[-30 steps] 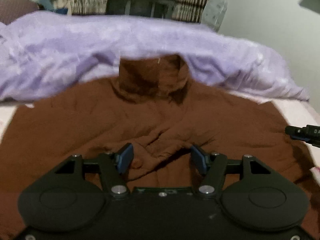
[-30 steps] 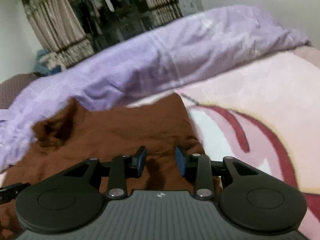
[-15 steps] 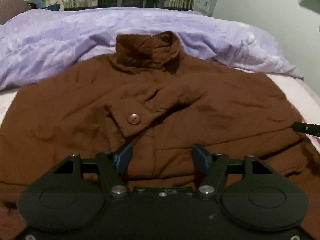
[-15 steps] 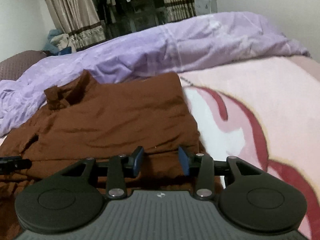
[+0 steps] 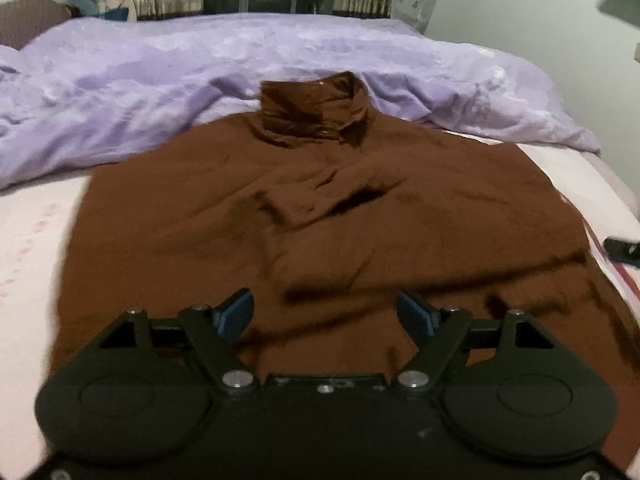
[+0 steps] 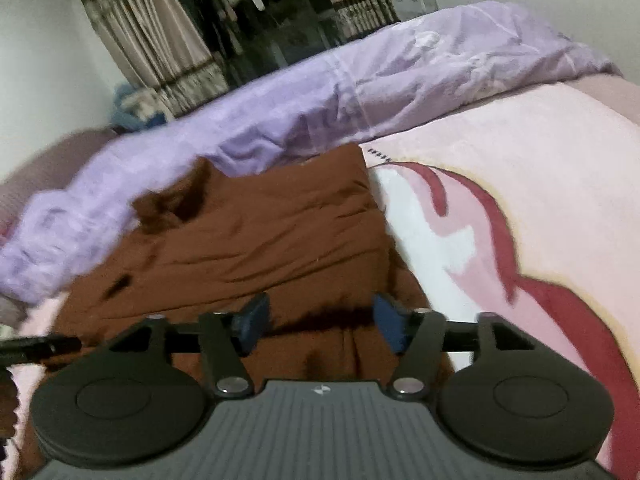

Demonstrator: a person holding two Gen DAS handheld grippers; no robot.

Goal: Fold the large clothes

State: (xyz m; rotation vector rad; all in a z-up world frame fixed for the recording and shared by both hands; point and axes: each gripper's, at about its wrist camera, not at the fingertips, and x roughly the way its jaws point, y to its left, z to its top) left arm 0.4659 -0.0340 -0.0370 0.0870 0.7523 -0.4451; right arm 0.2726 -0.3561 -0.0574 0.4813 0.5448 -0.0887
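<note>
The brown shirt [image 5: 360, 216] lay spread on the bed [image 6: 540, 184], its collar [image 5: 314, 106] standing up at the far end against the rumpled lilac duvet [image 5: 140, 92]. Both sleeves were folded in across the chest, one cuff [image 5: 292, 208] lying over the middle of the body; the picture was too blurred to tell whether a button showed there. The near hem reached almost under both tools.

The left tool [image 5: 326, 314] hung over the near hem of the shirt with its blue pads [image 5: 236, 312] spread wide. Its jaws had just been opening, and only flat cloth lay beneath the gap, nothing pinched between them. At the right edge of that view a black tip of the right tool [image 6: 320, 320] poked in beside the shirt.

The right tool stood over the shirt's right near corner, where the brown cloth met the pink patterned blanket [image 6: 480, 240]. Its jaws had also just been opening and stood well apart, with a dark fold of the shirt below them but no cloth gripped. Striped curtains [image 6: 160, 52] hung behind the bed.
</note>
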